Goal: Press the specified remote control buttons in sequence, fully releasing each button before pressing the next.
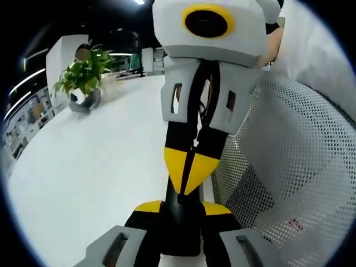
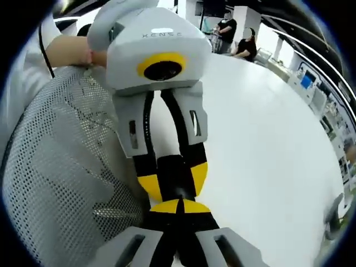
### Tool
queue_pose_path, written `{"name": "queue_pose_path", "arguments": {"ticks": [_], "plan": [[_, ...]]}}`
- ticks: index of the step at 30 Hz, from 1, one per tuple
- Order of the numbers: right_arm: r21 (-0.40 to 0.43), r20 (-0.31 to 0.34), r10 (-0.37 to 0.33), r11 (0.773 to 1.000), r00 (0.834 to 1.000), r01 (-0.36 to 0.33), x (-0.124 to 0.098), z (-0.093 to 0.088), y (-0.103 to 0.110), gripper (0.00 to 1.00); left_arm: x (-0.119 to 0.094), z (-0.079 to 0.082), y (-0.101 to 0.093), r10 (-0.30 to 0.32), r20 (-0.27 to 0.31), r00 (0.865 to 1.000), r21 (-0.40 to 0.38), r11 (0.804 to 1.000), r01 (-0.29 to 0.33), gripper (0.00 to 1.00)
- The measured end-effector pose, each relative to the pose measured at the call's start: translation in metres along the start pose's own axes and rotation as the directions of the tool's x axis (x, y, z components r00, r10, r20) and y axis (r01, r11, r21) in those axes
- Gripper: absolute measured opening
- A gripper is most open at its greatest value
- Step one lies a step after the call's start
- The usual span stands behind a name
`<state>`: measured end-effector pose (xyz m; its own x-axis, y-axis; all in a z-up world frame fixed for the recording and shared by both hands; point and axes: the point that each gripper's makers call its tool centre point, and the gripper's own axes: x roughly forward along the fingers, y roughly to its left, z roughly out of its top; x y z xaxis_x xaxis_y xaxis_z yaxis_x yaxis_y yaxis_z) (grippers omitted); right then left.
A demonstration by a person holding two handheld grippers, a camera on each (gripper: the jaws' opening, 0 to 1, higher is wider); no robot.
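Observation:
A black remote (image 1: 181,231) stands between my left gripper's (image 1: 182,208) yellow-tipped jaws, which are shut on its sides. From above comes my right gripper (image 1: 188,172), jaws shut into one yellow point that touches the remote's near end. In the right gripper view my right gripper (image 2: 181,207) rises from the bottom with its tips together against the remote (image 2: 177,169). There the left gripper (image 2: 175,179) reaches down from the top and clamps the remote. The remote's buttons are hidden.
A white table (image 1: 94,167) spreads to the left. A potted plant (image 1: 83,83) stands at its far end. A grey mesh chair back (image 1: 289,167) lies close beside the grippers. A hand (image 2: 67,53) holds the left gripper. People (image 2: 233,33) stand far behind.

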<state>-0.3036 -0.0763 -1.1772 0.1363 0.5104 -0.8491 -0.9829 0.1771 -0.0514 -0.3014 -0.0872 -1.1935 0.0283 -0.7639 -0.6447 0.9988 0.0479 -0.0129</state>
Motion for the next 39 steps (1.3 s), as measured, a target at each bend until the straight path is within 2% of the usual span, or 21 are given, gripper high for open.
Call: {"name": "queue_pose_path", "arguments": {"ticks": [6, 14, 17, 22, 25, 28, 30, 33, 34, 37, 39], "plan": [[-0.014, -0.017, 0.051, 0.999, 0.999, -0.051, 0.009, 0.001, 0.003, 0.00, 0.000, 0.000, 0.000, 0.000, 0.000, 1.000, 0.001, 1.000, 0.000, 0.25], [-0.092, -0.051, 0.030, 0.995, 0.998, -0.035, 0.009, 0.001, 0.003, 0.00, 0.000, 0.000, 0.001, -0.002, -0.001, 1.000, 0.001, 1.000, 0.002, 0.25], [-0.187, -0.071, -0.020, 0.982, 0.997, 0.006, 0.011, 0.001, 0.002, 0.00, 0.001, 0.000, 0.001, -0.002, -0.003, 1.000, 0.001, 1.000, 0.002, 0.25], [-0.102, -0.030, -0.039, 0.994, 0.999, 0.036, 0.010, 0.001, 0.000, 0.00, 0.001, 0.000, 0.001, 0.000, -0.004, 1.000, 0.000, 1.000, 0.000, 0.25], [-0.102, -0.028, -0.041, 0.994, 0.999, 0.038, 0.010, 0.001, 0.000, 0.00, 0.001, 0.001, 0.000, 0.004, -0.004, 1.000, -0.003, 1.000, -0.004, 0.25], [-0.101, -0.023, -0.037, 0.994, 0.999, 0.034, 0.010, 0.001, 0.000, 0.00, 0.001, 0.002, -0.001, 0.024, -0.050, 0.998, -0.006, 1.000, -0.024, 0.25], [-0.083, 0.000, -0.034, 0.996, 0.999, 0.034, 0.009, 0.001, 0.000, 0.00, 0.001, 0.002, 0.000, 0.019, -0.067, 0.998, -0.011, 1.000, -0.020, 0.25], [-0.034, 0.095, -0.063, 0.997, 0.993, 0.067, 0.009, 0.004, 0.000, 0.00, 0.001, 0.002, 0.000, 0.011, -0.104, 0.995, -0.002, 1.000, -0.011, 0.25], [-0.031, 0.092, -0.052, 0.998, 0.994, 0.055, 0.008, 0.002, 0.001, 0.00, 0.001, 0.002, -0.001, 0.011, -0.112, 0.994, -0.001, 1.000, -0.012, 0.25], [0.057, 0.102, -0.022, 0.998, 0.995, 0.016, 0.009, 0.005, 0.000, 0.00, 0.000, 0.002, -0.002, 0.013, -0.125, 0.992, -0.004, 1.000, -0.014, 0.25], [0.058, 0.132, -0.019, 0.998, 0.991, 0.012, 0.010, 0.008, -0.001, 0.00, -0.001, 0.001, -0.002, 0.015, -0.126, 0.992, -0.003, 1.000, -0.015, 0.25]]}}
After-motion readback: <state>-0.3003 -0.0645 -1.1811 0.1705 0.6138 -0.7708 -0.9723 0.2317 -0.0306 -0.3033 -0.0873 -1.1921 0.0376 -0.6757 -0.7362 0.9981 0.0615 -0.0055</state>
